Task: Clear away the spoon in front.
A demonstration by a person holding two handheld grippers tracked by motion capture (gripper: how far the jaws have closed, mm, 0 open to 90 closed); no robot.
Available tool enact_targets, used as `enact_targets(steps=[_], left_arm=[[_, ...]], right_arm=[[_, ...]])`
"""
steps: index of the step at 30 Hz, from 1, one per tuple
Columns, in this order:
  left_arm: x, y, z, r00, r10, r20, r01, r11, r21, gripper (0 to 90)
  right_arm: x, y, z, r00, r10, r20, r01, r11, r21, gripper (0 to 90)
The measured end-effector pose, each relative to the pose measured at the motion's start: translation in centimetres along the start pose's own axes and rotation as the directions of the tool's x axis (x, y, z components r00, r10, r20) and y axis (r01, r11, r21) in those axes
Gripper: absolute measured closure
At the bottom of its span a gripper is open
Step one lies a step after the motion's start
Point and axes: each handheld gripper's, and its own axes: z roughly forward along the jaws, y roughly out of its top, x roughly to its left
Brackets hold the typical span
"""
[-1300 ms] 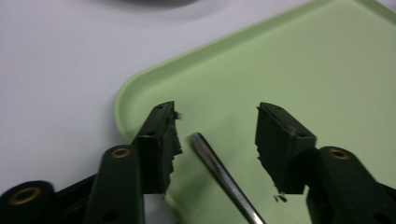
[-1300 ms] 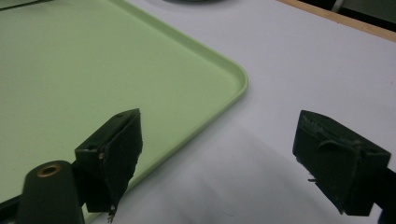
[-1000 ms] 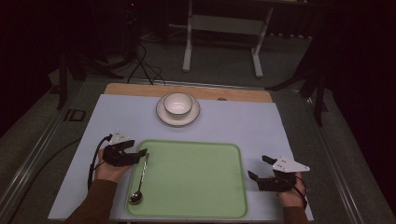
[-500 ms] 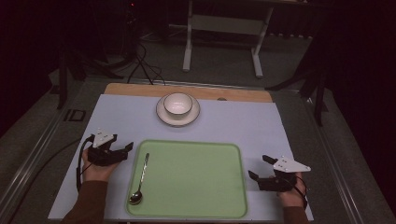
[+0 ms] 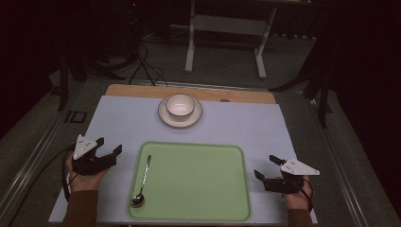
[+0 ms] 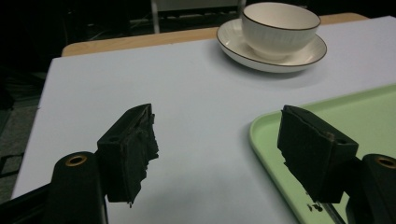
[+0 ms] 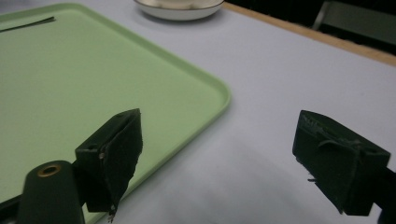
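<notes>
A light green tray (image 5: 198, 189) lies at the table's near middle. A metal spoon (image 5: 142, 182) rests along its left side, bowl end toward me. My left gripper (image 5: 109, 144) stands open just left of the tray, holding nothing; in the left gripper view the left gripper (image 6: 217, 116) frames bare table and the tray's corner (image 6: 373, 116). My right gripper (image 5: 264, 166) is open beside the tray's right edge. In the right gripper view the right gripper (image 7: 220, 119) spans the tray's corner (image 7: 93, 70), with the spoon handle (image 7: 28, 24) far off.
A cream bowl (image 5: 180, 105) sits on a saucer (image 5: 166, 116) at the back middle, also seen as the bowl (image 6: 280, 23) in the left gripper view. The white mat (image 5: 236, 123) lies on a wooden table (image 5: 142, 91). Dark floor with stands and cables lies beyond.
My left gripper has drawn back leftward from the spoon's handle, off the tray's edge; the spoon stays on the tray. The right gripper has not moved.
</notes>
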Motion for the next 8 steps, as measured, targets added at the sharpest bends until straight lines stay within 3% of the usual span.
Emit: enact_targets(steps=[8], left_arm=[[0.6,-0.6,-1.8,0.9988,-0.034,-0.036,0.032,0.9987,-0.040,27.3]], right_arm=[[0.0,0.0,0.0,0.9999,-0.008,0.008,0.008,1.000,-0.005,15.8]])
